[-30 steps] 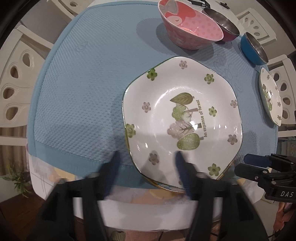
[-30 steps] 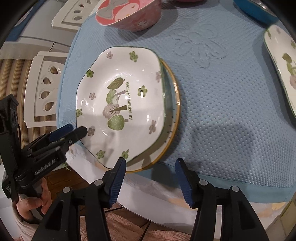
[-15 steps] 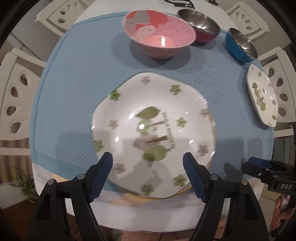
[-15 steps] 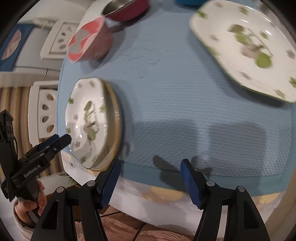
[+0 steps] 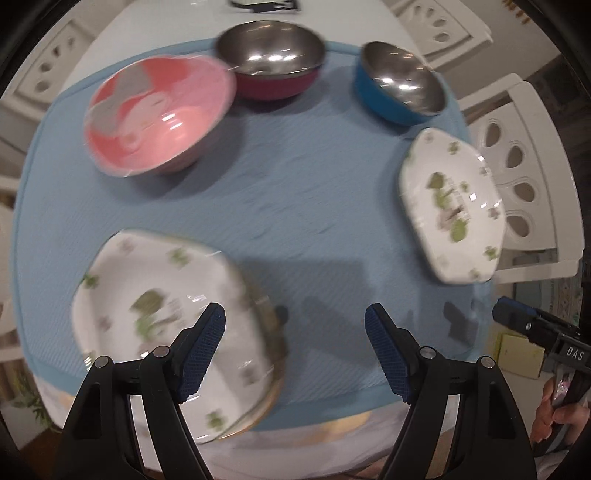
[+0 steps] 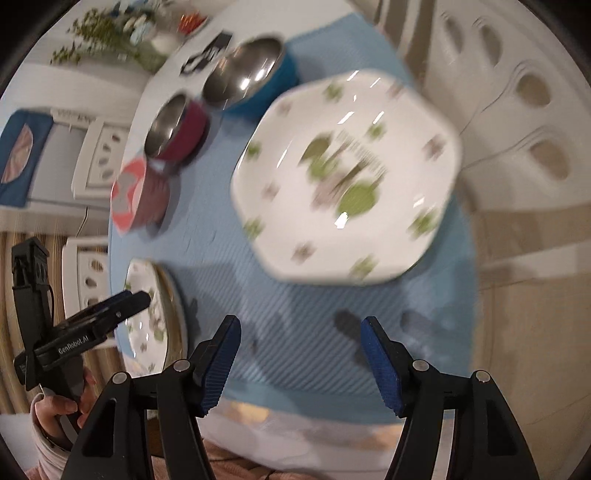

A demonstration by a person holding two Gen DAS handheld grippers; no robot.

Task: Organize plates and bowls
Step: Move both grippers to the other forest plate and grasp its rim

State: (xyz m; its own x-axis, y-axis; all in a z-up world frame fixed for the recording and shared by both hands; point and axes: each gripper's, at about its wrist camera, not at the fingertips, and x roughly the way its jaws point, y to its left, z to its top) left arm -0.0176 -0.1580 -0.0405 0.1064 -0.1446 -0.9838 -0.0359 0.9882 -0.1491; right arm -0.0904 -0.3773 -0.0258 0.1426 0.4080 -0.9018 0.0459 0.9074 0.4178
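Observation:
A white flowered plate (image 5: 159, 295) lies stacked on a gold-rimmed plate (image 5: 273, 332) at the near left of the blue mat (image 5: 295, 192); the stack also shows in the right wrist view (image 6: 155, 314). A second flowered plate (image 5: 450, 206) (image 6: 347, 177) lies at the mat's right edge. A pink bowl (image 5: 155, 114) (image 6: 133, 195), a maroon steel bowl (image 5: 273, 62) (image 6: 177, 129) and a blue steel bowl (image 5: 402, 85) (image 6: 251, 74) stand at the back. My left gripper (image 5: 295, 343) is open and empty over the near edge, right of the stack. My right gripper (image 6: 301, 358) is open and empty, just short of the second plate.
White chairs (image 5: 524, 162) (image 6: 524, 110) ring the round table. The mat's near edge overhangs a paler cloth (image 5: 332, 439). Dark items (image 6: 207, 55) and plants (image 6: 107, 33) sit at the table's far side. Each hand-held gripper shows in the other's view, the right one (image 5: 535, 332) and the left one (image 6: 85, 328).
Both grippers have swung right, away from the stacked plates. The right wrist view now faces the second flowered plate; the left now looks over the mat's middle. Both stay open.

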